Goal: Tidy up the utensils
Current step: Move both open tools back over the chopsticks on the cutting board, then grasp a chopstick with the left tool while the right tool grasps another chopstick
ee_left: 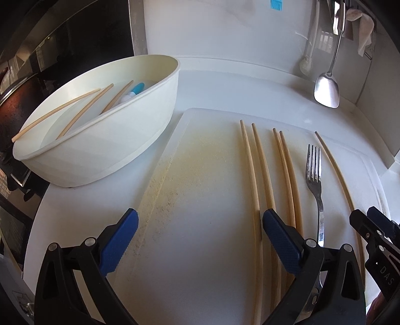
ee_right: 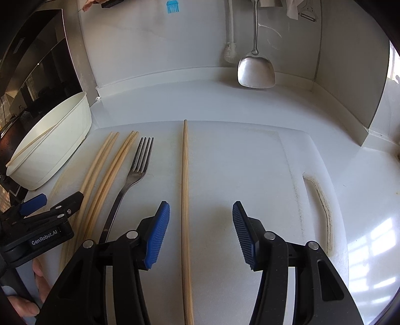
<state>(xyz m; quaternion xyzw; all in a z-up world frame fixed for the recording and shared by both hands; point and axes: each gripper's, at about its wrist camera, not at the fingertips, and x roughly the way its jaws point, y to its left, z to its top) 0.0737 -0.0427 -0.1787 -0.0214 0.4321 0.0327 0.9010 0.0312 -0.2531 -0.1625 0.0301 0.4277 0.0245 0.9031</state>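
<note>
Fingers (ee_right: pixel 160 235) apart over cutting board (ee_right: pixel 225 175)

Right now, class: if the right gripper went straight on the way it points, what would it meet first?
Probably the single chopstick lying between the open right gripper pads, on the cutting board; depth is uncertain.

A white cutting board (ee_right: pixel 237 162), stained yellowish-brown along its left edge and around the handle slot at its right edge, carries pale tan wooden chopsticks (ee_left: pixel 260 175) and a silver metal fork (ee_right: pixel 136 170). At the bench's left edge, a cream-white oval bin (ee_left: pixel 120 145) shows more tan chopsticks and a blue-and-white item inside. The left gripper (ee_left: pixel 200 240) and right gripper (ee_right: pixel 200 232) are black with ribbed blue pads. A polished steel spatula (ee_right: pixel 256 71) hangs against the white back wall, below a bright blue brush (ee_right: pixel 172 7).
</note>
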